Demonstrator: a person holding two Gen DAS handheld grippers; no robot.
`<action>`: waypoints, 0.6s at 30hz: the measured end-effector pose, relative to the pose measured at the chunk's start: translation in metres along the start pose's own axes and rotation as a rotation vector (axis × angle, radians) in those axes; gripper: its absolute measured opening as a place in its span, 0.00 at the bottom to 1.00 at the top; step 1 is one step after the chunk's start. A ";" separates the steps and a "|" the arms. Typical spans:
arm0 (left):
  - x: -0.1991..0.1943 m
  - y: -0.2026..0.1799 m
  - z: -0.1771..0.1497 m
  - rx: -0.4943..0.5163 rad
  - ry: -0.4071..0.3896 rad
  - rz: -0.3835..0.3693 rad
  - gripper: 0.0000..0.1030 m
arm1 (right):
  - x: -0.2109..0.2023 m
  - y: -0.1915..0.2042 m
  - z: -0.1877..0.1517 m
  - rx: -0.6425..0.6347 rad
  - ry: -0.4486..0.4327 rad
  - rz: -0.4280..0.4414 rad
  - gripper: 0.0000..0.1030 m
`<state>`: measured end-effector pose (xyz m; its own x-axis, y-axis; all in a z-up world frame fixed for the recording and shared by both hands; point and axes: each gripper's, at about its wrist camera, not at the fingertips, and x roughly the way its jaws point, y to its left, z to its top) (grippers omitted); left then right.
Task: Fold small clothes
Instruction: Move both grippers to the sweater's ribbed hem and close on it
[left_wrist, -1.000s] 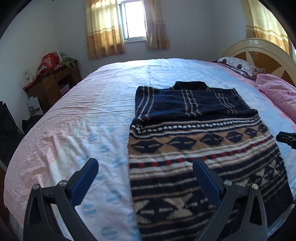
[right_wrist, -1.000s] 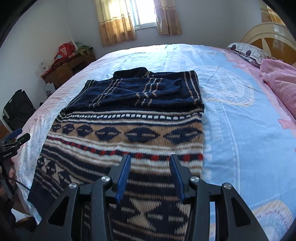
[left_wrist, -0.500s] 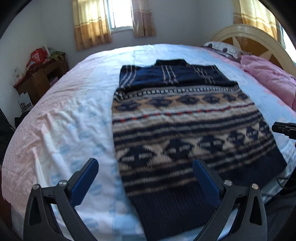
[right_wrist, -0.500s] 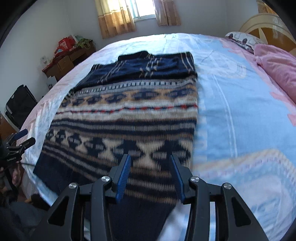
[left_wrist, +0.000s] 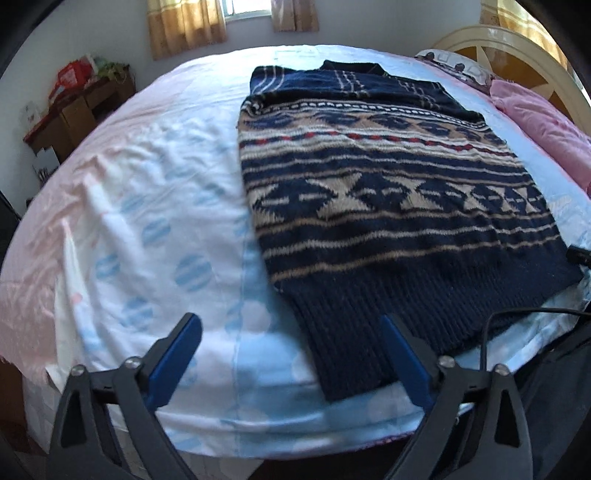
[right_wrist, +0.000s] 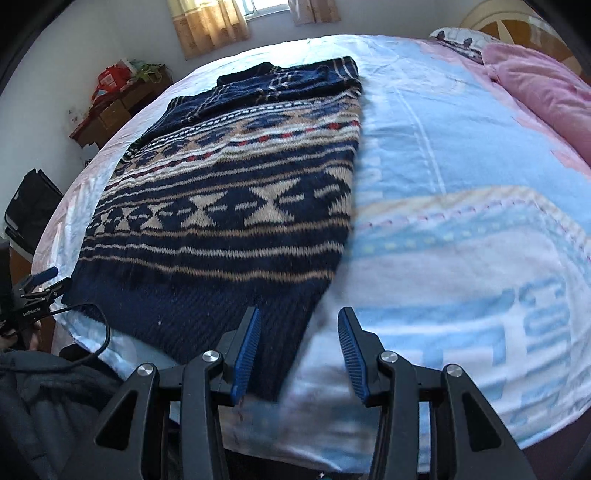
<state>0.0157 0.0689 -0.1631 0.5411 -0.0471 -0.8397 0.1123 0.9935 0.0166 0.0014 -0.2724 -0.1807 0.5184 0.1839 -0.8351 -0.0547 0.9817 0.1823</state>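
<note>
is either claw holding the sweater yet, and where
No. Both the left claw and right claw are open and empty near the hem of the sweater.

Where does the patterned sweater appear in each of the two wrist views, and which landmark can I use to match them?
Left wrist: sweater right of centre, hem near the right finger.
Right wrist: sweater left of centre, hem corner near the left finger.
Shared landmark: the curtained window at top.

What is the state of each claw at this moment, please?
Left claw: open, holding nothing, above the sweater hem.
Right claw: open, holding nothing, at the sweater's near corner.
</note>
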 end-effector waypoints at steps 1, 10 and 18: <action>0.001 0.000 -0.001 -0.002 0.008 -0.007 0.87 | 0.000 0.000 -0.002 0.003 -0.003 0.001 0.43; 0.007 -0.006 -0.008 -0.039 0.074 -0.154 0.54 | -0.009 0.011 -0.015 -0.035 0.009 0.018 0.43; 0.010 -0.004 -0.011 -0.049 0.060 -0.196 0.40 | -0.004 0.015 -0.020 -0.038 0.002 0.073 0.15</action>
<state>0.0112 0.0657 -0.1779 0.4624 -0.2351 -0.8549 0.1693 0.9699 -0.1751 -0.0189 -0.2571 -0.1850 0.5104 0.2550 -0.8213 -0.1245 0.9669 0.2228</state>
